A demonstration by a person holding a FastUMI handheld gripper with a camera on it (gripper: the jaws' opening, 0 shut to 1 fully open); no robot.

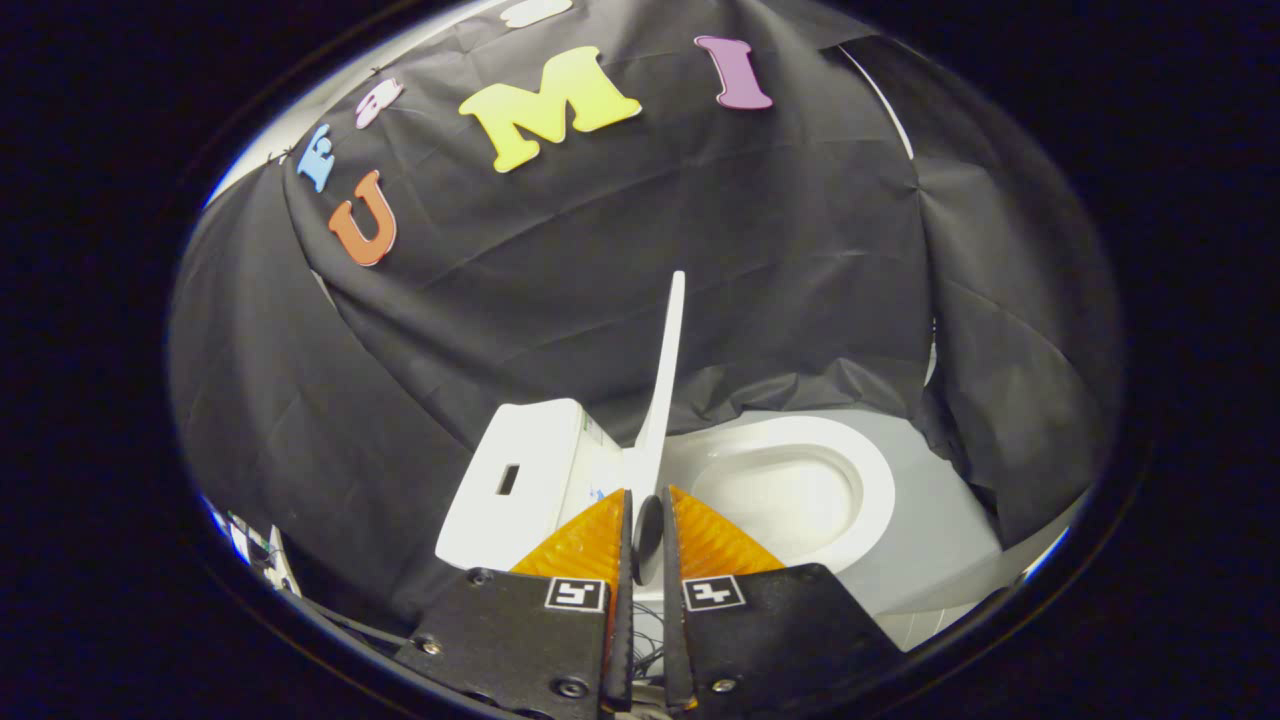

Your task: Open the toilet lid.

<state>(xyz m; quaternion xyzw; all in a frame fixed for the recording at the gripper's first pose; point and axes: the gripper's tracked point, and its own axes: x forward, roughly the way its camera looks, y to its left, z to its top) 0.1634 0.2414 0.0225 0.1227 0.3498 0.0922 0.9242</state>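
The white toilet lid (668, 360) stands nearly upright and I see it edge-on, rising between the tank (520, 470) on the left and the open seat and bowl (868, 490) on the right. My gripper (648, 495) is at the lid's near side edge. Its two fingers are pressed close together, with the thin lid running down into the narrow gap between them. A small dark oval part shows in that gap just behind the tips. The bowl is uncovered and white inside.
Black cloth hangs behind and around the toilet, draping close to the bowl's right side. A pale grey floor (940, 540) lies beyond the bowl. Some cables and equipment (255, 550) show low on the left.
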